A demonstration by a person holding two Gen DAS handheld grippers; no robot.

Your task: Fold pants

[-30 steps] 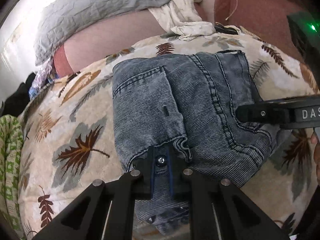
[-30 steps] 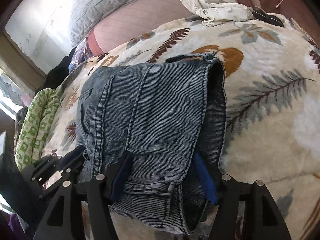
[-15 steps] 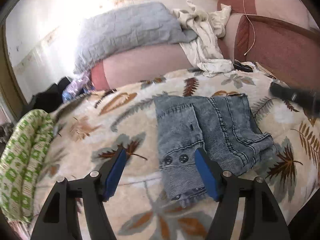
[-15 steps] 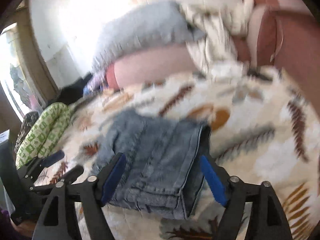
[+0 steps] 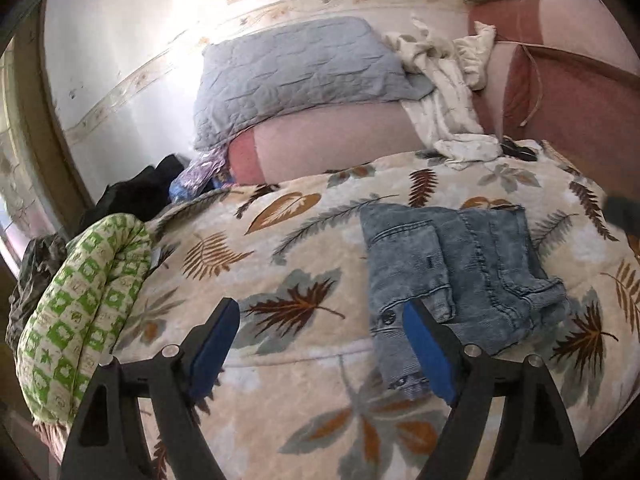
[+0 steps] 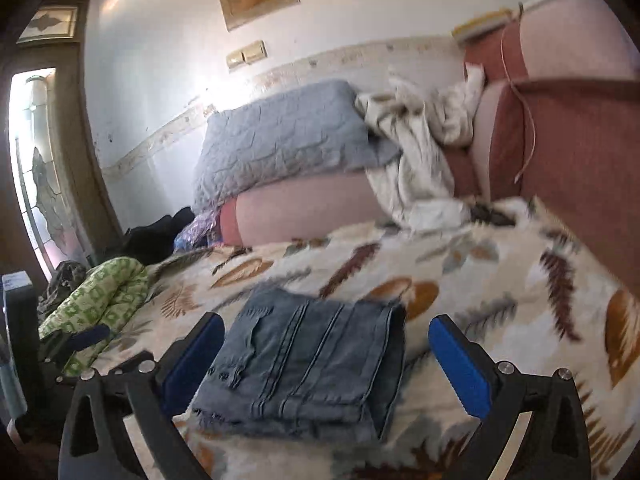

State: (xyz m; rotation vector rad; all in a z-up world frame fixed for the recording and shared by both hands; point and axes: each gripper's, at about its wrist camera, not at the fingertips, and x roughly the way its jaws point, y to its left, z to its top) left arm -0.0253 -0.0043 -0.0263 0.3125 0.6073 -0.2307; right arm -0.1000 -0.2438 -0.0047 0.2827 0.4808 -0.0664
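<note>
The left gripper has its blue-padded fingers spread wide and holding nothing; its right finger overlaps the near left corner of the folded blue-grey denim pants in the view, though contact cannot be judged. The right gripper likewise has its blue-padded fingers spread wide and empty, one on each side of the same folded pants, apart from the cloth. The pants lie as a compact folded stack on the cream blanket printed with brown and grey leaves that covers the bed, toward the bed's near right part in the left view, with the buttoned waistband at the near edge. At the bed's left edge sits a rolled green-and-white patterned cloth. Along the far edge runs a pink bolster with a grey quilted pillow on top and a rumpled cream cloth draped beside it, against a dark red headboard.
</note>
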